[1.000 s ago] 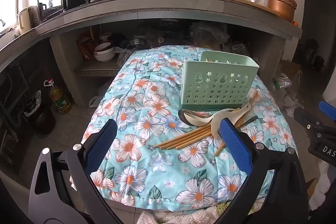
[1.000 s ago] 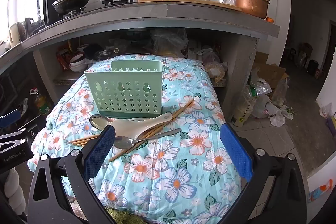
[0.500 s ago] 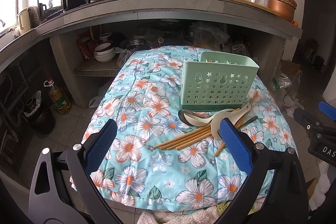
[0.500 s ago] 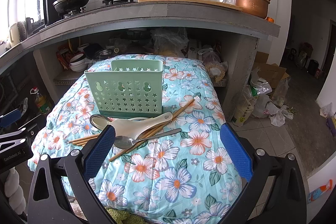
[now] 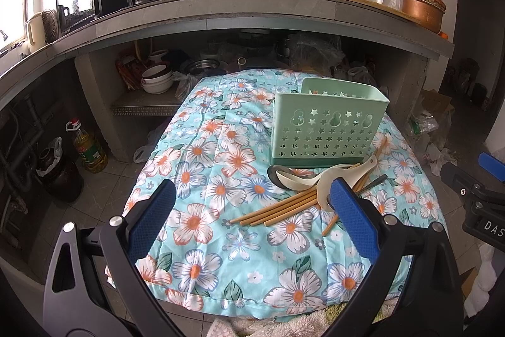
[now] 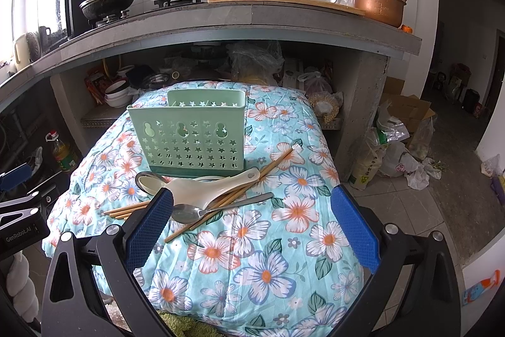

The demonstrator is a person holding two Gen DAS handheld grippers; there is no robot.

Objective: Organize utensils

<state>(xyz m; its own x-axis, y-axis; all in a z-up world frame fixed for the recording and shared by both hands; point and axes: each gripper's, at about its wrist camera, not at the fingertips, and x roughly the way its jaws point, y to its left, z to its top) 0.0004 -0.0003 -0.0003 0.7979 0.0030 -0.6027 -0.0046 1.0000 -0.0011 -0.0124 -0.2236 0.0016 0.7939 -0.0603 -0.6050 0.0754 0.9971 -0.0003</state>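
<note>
On the floral-clothed table [image 6: 252, 242], chopsticks [image 6: 221, 201], a rice paddle [image 6: 208, 188] and a metal spoon [image 6: 195, 212] lie at six o'clock of the green utensil holder [image 6: 189, 138]. Left tool [image 5: 249, 210] and right tool [image 6: 252, 217] both gape wide, empty.

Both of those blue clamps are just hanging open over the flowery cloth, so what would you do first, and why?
Probably lower the right gripper onto the metal spoon. It lies on top of the pile, nearest those open fingers, while the pale green perforated plastic holder behind looks empty. The left gripper is open too.
</note>
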